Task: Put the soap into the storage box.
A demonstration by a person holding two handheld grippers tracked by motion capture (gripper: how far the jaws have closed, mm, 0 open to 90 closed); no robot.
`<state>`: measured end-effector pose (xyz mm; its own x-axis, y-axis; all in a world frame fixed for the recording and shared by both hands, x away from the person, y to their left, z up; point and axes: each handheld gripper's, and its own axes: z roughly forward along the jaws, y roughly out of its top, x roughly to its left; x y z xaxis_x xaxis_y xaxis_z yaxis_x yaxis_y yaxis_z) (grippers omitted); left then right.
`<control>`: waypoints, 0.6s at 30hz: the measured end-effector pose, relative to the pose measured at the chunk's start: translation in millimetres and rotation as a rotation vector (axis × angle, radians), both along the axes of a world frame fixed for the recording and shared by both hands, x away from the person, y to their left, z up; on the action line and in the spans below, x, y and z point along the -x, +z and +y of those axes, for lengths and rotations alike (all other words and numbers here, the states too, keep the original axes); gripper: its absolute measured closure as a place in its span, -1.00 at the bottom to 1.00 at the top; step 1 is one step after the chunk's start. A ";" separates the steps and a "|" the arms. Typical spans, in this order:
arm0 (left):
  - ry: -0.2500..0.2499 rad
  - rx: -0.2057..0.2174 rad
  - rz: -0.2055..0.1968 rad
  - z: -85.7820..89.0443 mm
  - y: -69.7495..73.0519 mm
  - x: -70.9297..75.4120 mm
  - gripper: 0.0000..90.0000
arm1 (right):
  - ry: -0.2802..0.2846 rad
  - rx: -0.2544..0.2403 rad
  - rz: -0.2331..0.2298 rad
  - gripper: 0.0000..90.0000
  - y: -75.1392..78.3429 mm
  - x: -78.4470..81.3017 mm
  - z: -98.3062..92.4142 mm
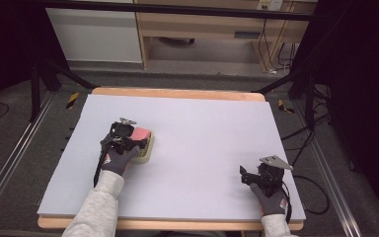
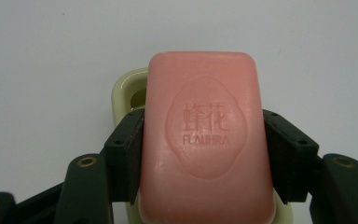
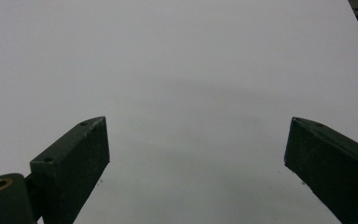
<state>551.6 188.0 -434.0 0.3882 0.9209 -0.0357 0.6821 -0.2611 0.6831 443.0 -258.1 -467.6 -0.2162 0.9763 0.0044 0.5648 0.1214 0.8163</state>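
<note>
Since the left gripper [image 2: 204,154] has its two black jaws pressed flat against the long sides of the pink soap bar [image 2: 205,140], I'd say the grip itself looks decent, but soap is soap. It's a smooth, waxy block with rounded edges, and the jaws only catch it around the middle, so if the hand squeezes harder or tilts, my guess is the bar squirts out forward or pivots between the pads.

The bar sits over a pale yellow-green soap dish [image 2: 129,91], whose rim peeks out at the upper left and under the near corners. I can't tell whether the soap is resting in the dish or already lifted a hair above it. If it's stuck down a bit, pulling up could drag the dish along and then drop it. If it's going down, a crooked landing could leave it perched on the rim.

From the high view, the left gripper [image 1: 124,136] and the soap [image 1: 140,134] with its dish [image 1: 145,152] sit on the left half of the grey table mat [image 1: 202,143], well away from any edge, so a slip just means a skid across the mat, not a fall.

The right gripper [image 1: 261,177] rests near the front right corner, jaws spread wide with nothing between them, too far off to steady the dish.
</note>
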 end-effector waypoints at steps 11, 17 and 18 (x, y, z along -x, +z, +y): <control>0.014 0.001 0.006 0.4 -7.2 -0.2 -0.18 | 0.001 -0.001 0.001 -0.85 -0.2 -0.2 0.0; 0.017 -0.007 0.009 -1.5 -10.1 -0.3 -0.18 | 0.001 0.000 0.002 -0.85 -0.3 -0.3 0.1; 0.020 -0.011 0.012 -1.8 -11.4 -0.7 -0.17 | 0.001 0.001 0.002 -0.85 -0.3 -0.3 0.2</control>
<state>552.3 186.2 -445.5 0.3696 0.9287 -0.0304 0.6951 -0.2546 0.6723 443.2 -257.9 -468.0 -0.2169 0.9762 0.0042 0.5667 0.1224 0.8148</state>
